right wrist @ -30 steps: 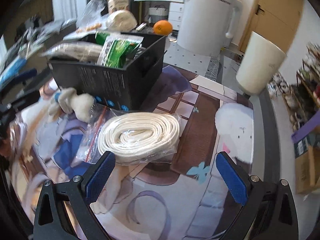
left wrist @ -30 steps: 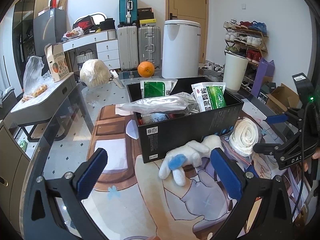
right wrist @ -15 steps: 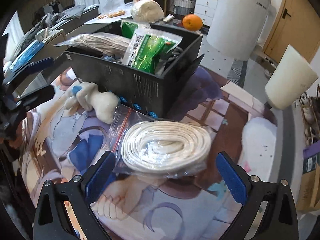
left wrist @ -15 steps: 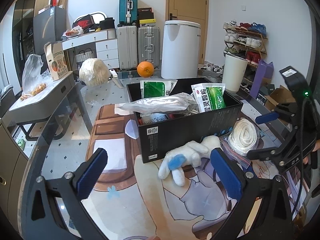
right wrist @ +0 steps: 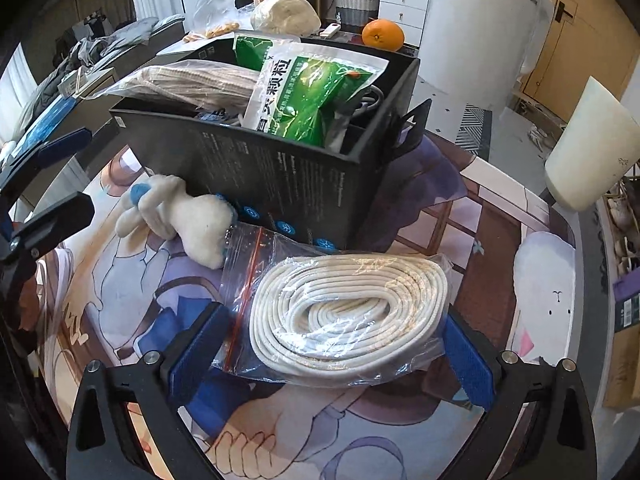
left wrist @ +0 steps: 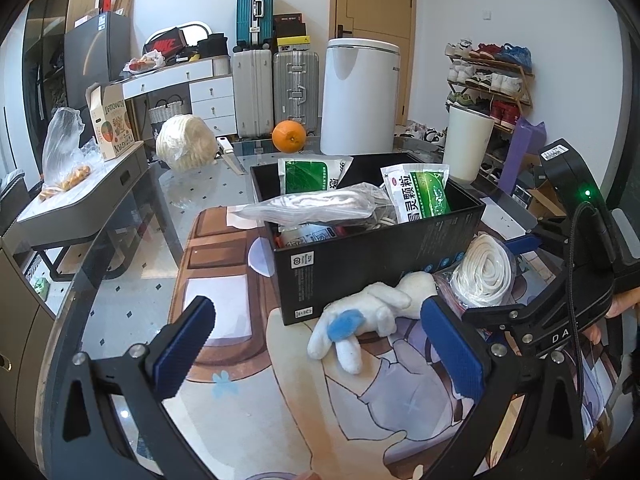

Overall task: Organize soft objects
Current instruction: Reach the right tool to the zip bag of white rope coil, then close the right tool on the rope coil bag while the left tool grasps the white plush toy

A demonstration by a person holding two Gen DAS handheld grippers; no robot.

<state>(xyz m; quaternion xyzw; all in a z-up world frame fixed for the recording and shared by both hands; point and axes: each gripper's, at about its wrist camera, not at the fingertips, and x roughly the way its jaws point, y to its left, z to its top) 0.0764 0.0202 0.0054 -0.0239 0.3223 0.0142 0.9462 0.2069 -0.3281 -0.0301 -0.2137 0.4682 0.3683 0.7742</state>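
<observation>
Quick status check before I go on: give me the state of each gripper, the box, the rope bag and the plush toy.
left gripper: open, empty, short of the toy.
right gripper: open, fingers on either side of the rope bag, not closed on it.
black box: open-topped, already crowded with packets.
rope bag: lying flat on the mat, outside the box.
plush toy: lying on its side against the box wall, ungripped.
</observation>
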